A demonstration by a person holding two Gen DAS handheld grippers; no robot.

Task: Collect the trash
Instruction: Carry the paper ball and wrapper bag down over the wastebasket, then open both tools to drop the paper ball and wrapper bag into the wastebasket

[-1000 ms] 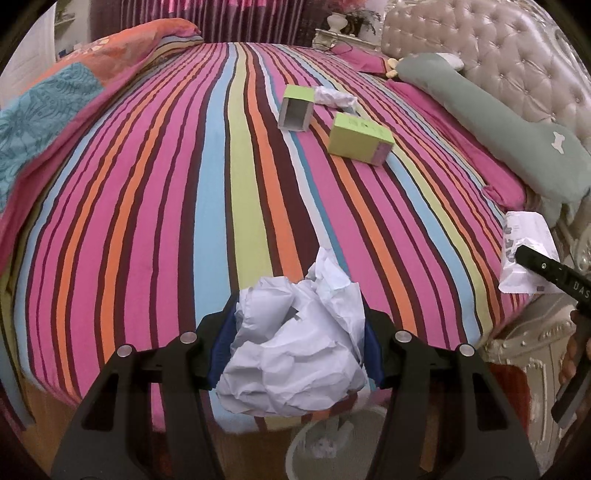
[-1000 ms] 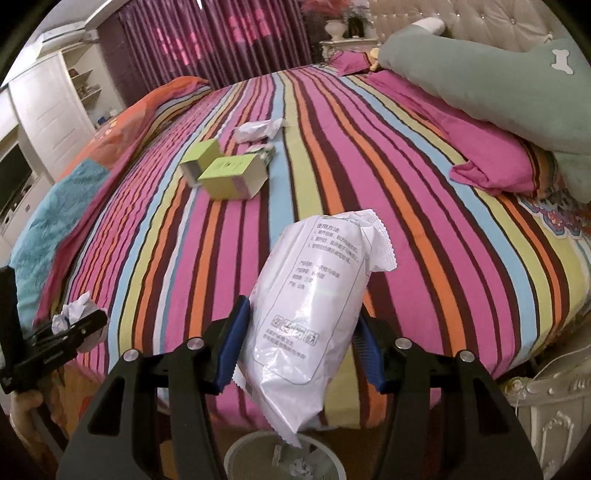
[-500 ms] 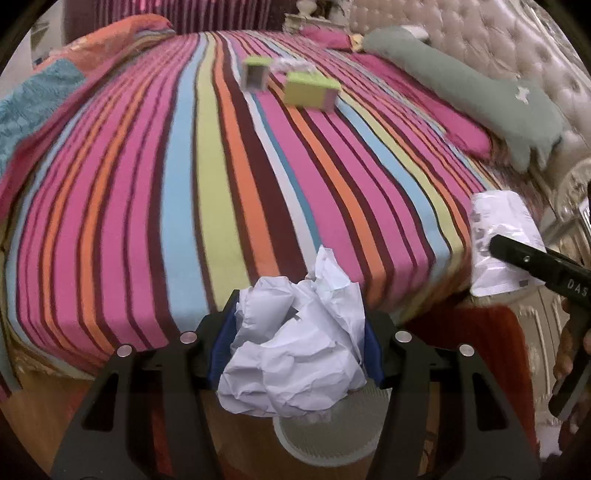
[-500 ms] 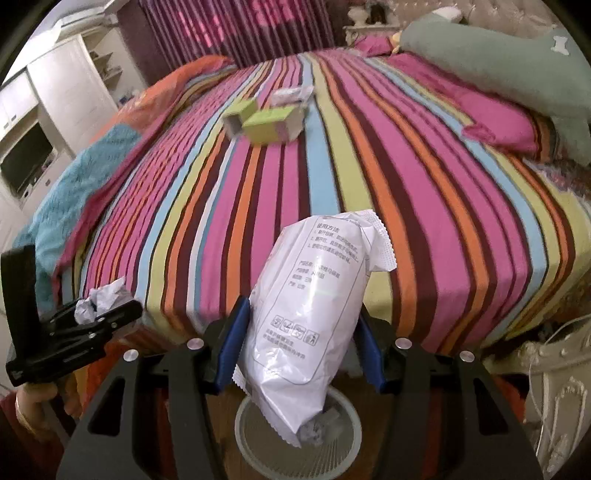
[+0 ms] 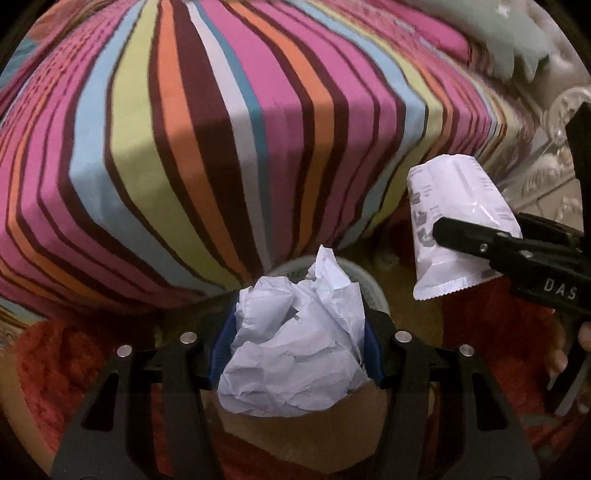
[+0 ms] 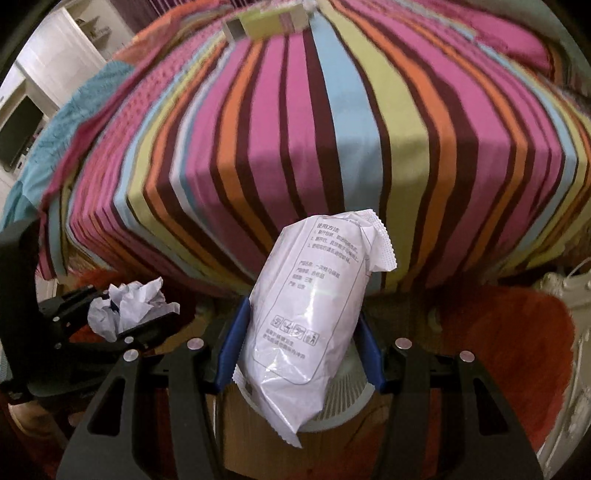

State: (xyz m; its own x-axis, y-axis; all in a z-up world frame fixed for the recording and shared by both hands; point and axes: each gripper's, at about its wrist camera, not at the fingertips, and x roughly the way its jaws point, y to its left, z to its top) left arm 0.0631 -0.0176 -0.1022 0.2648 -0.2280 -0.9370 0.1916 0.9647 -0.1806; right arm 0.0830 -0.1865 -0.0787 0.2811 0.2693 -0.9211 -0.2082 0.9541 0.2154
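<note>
Gripping crumpled paper (image 5: pixel 295 347) in left tool (image 5: pixel 297 350), white packet (image 6: pixel 310 332) in right tool (image 6: pixel 299 354), above bin (image 6: pixel 347 391).

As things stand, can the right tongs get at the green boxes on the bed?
Probably not: the right tongs are shut on the white packet and point down at the bin; the green boxes lie far up the bed.

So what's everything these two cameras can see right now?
crumpled paper: one, white, clamped in the left gripper above the bin
plastic packet: one, white with grey print, clamped in the right gripper above the bin
waste bin: one, white, on the floor at the bed's foot
cartons: at least one, green, far up the bed, blurred
bedspread: one, striped in many colours, over the bed
rug: one, red, on the floor
headboard: one, cream, right
left gripper: black, blue pads
right gripper: black, blue pads
</note>
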